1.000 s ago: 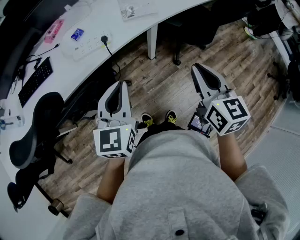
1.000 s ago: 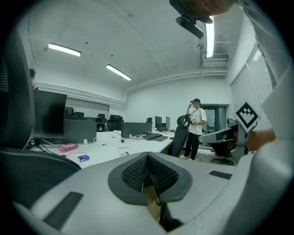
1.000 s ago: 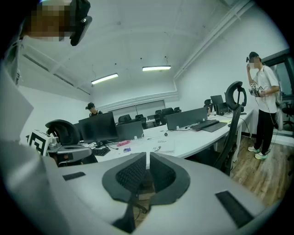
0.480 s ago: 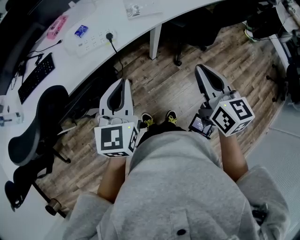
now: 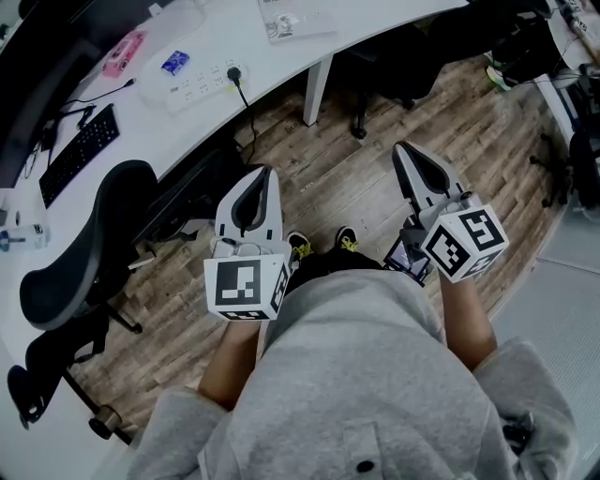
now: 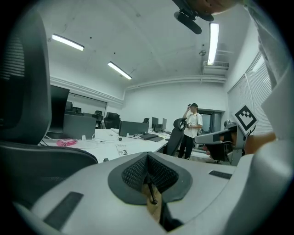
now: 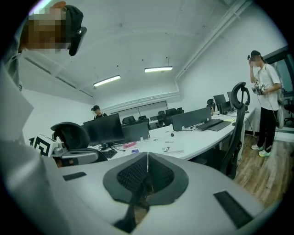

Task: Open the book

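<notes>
Standing over a wood floor (image 5: 328, 178) in a grey sweatshirt (image 5: 347, 375), short of a curved white desk (image 5: 234, 33). On the one side the left gripper (image 5: 262, 174), fingers pressed together, nothing between them. Well apart from it the right gripper (image 5: 401, 148), fingers likewise together and empty. Both aimed toward the desk, touching nothing. Possibly the book: a flat pale packet (image 5: 292, 19) lying on the desk near its edge, beyond both grippers; too small to tell. Left of that a power strip (image 5: 202, 80), a pink thing (image 5: 125, 53) and a keyboard (image 5: 80, 150). Near the left gripper a black office chair (image 5: 84, 244).
</notes>
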Action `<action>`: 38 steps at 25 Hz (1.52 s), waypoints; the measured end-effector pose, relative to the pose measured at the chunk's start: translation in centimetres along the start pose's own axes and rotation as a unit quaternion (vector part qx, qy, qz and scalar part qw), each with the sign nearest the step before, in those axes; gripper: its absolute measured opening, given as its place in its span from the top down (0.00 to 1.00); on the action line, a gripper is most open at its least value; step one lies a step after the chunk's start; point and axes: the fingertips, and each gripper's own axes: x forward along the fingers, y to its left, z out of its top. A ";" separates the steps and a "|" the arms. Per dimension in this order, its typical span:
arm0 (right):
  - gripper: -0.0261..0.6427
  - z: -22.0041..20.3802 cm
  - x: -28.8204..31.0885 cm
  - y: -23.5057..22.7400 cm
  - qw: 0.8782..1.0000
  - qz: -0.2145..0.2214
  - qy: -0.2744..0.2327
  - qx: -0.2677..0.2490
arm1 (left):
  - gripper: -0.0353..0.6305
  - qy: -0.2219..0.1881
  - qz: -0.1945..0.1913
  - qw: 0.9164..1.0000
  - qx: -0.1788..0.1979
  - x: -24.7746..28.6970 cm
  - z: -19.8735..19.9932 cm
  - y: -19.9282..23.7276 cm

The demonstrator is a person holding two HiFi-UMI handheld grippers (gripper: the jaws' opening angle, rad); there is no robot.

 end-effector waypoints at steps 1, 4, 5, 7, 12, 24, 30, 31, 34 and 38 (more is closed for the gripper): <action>0.91 0.0 0.0 0.3 1.000 -0.001 0.000 -0.003 | 0.93 0.000 -0.003 1.000 -0.001 -0.1 -0.1 0.1; 0.91 -0.2 -0.3 0.9 1.000 -0.008 0.001 -0.008 | 0.93 0.002 -0.012 1.000 -0.004 -0.4 -0.4 0.2; 0.91 -0.2 -0.5 1.1 1.000 -0.010 0.002 -0.009 | 0.93 0.003 -0.015 1.000 -0.004 -0.5 -0.4 0.1; 0.91 0.0 -0.8 1.1 1.000 -0.017 0.001 -0.011 | 0.93 0.001 -0.022 1.000 -0.004 -0.5 -0.2 -0.1; 0.91 0.4 -0.9 1.0 1.000 -0.026 -0.002 -0.016 | 0.93 -0.006 -0.029 1.000 -0.002 -0.3 0.3 0.0; 0.91 0.9 0.6 0.4 1.000 -0.012 -0.009 -0.024 | 0.93 -0.012 -0.021 1.000 0.001 0.5 0.8 0.2; 0.91 0.6 2.1 -1.9 1.000 -0.012 -0.013 -0.011 | 0.93 0.000 -0.026 1.000 0.010 2.9 0.7 0.0; 0.91 0.5 2.4 -2.4 1.000 -0.014 -0.014 -0.008 | 0.93 0.001 -0.028 1.000 0.014 3.4 0.7 -0.1; 0.91 0.5 3.7 -3.8 1.000 -0.013 -0.016 -0.003 | 0.93 0.004 -0.029 0.999 0.021 5.1 1.0 0.2; 0.91 1.1 6.4 -6.3 1.000 -0.011 -0.016 0.006 | 0.93 0.011 -0.025 0.999 0.023 8.4 1.4 1.1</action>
